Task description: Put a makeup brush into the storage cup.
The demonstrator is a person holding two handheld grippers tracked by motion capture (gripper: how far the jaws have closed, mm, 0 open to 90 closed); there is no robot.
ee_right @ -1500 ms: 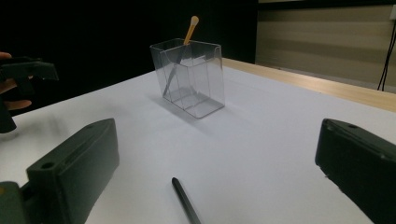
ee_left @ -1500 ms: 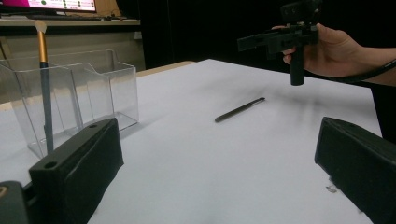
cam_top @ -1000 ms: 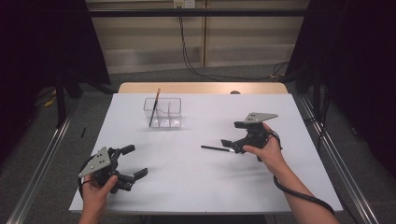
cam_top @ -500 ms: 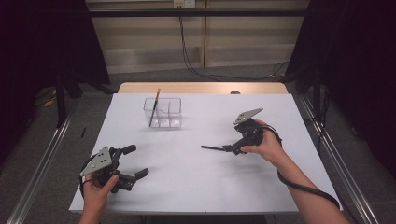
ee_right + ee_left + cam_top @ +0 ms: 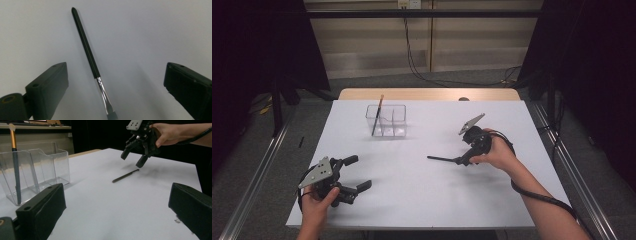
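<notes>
Now the right tool (image 5: 464, 159) hangs open just above the dark brush (image 5: 86, 47) lying flat on the white bench (image 5: 422, 200), probably so its jaws can close around it, while the left tool (image 5: 352, 175), also open, rests near the front edge.

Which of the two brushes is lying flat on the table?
The black-handled brush with the silver collar, lying between the right gripper's open jaws. The other brush, orange-tipped, stands leaning in the clear organizer.
</notes>
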